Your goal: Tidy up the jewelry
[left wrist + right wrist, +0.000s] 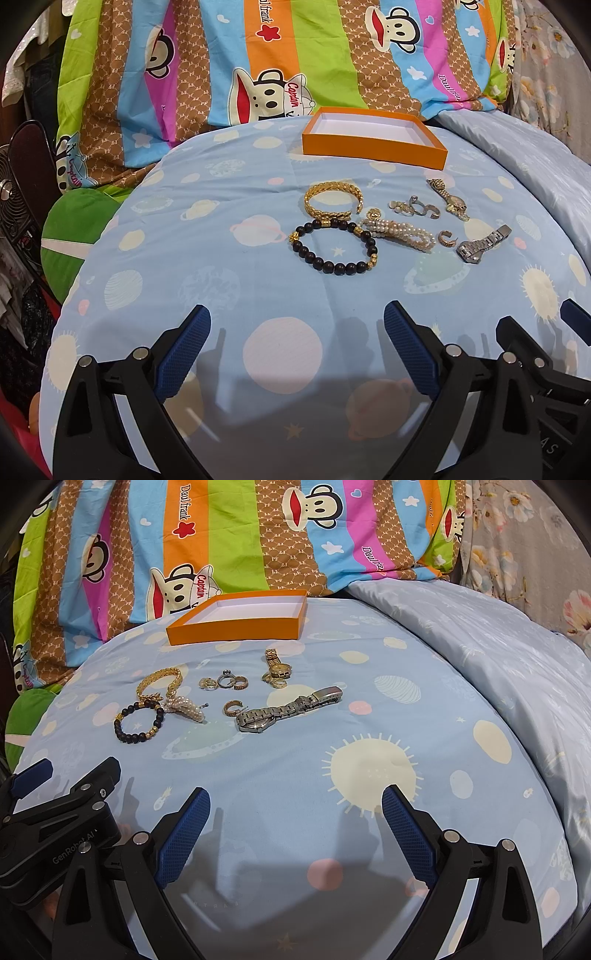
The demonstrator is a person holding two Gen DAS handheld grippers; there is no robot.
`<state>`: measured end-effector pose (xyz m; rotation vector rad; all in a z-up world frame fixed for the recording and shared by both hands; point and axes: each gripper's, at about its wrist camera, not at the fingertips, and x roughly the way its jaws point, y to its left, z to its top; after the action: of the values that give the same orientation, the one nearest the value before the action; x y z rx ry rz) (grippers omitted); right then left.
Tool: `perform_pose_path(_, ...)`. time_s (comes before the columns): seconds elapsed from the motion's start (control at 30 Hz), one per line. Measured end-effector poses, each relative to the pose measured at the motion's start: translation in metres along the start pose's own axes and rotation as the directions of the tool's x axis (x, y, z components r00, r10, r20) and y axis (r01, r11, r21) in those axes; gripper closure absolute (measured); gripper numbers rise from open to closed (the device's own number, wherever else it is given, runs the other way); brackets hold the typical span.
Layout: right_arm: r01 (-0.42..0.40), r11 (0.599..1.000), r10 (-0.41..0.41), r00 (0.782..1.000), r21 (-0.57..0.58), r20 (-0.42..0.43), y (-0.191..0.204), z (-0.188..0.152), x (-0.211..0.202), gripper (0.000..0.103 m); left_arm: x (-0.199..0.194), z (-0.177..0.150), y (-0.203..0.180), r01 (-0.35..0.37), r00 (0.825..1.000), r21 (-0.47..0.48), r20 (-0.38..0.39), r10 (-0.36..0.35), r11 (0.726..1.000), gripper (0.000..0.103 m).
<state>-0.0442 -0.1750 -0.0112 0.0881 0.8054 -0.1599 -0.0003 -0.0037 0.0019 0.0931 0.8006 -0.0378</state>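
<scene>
Nothing sits in the orange box (373,142) yet; all jewelry (369,225) lies on the bed (221,240), and both the left tool (297,347) and the right tool (295,827) gape empty.

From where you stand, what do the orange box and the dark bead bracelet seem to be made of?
The orange box looks like matte cardboard: thin, crisp walls and a plain white inside. The dark bead bracelet seems to be dull wood or stone beads, with shiny gold-coloured spacers; which one, the view leaves open.
</scene>
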Motion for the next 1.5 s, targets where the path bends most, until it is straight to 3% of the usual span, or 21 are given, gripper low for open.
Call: perform_pose_path(1.5,0.0,1.0,0.0,1.0,0.002,-0.001,-0.0004,-0.0006,0.001,0.011,-0.0004,0.0,0.0025,-0.002,1.0,0.005,0.0,0.002,1.0,0.011)
